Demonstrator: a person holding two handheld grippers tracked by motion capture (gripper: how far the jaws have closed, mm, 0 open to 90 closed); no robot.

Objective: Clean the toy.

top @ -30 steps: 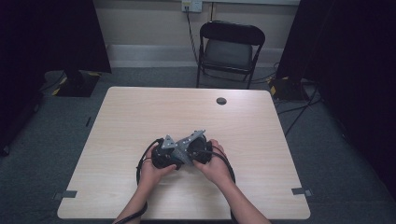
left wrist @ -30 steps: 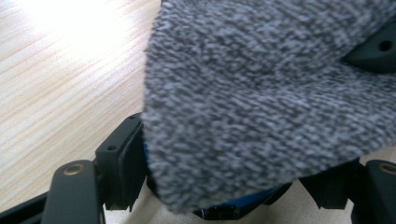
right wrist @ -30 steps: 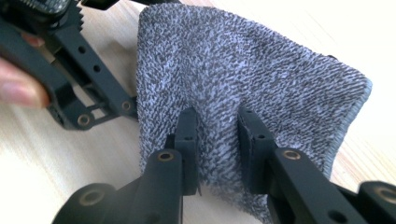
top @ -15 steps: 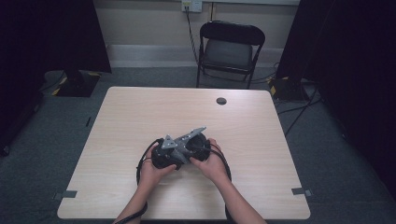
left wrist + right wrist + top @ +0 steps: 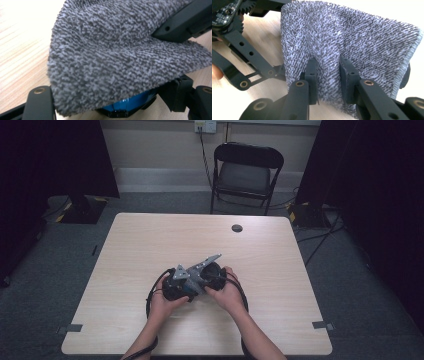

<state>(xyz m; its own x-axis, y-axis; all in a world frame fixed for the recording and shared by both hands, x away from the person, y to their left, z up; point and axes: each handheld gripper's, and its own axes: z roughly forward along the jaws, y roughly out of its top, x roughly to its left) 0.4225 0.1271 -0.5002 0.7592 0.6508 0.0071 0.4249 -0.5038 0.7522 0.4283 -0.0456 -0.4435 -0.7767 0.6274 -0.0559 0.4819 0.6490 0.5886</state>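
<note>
Holding the two grippers right up against each other near the middle of the pale wooden bench, you're working on a grey speckled terry cloth bunched between them. In the high view your left gripper and right gripper are touching, tips pointing toward each other, with your hands wrapped around them from the near side.

In the right gripper view, the jaws are pinching a fold of the cloth, standing narrow, with the pads pressing into the fabric from both sides. The rest of the cloth is fanning upward and outward from that pinch, its stitched edge showing on the right. The other gripper's black linkage is sitting just beside the cloth at the left of that view.

In the left gripper view, the cloth is draping right over the camera and covering the jaws, so I can't tell whether they're gripping it. A bit of blue plastic is peeking out under the cloth's lower edge.

Farther back, a small dark round disc is lying on the bench, well apart from your hands, and a black folding chair is standing beyond the far edge.
</note>
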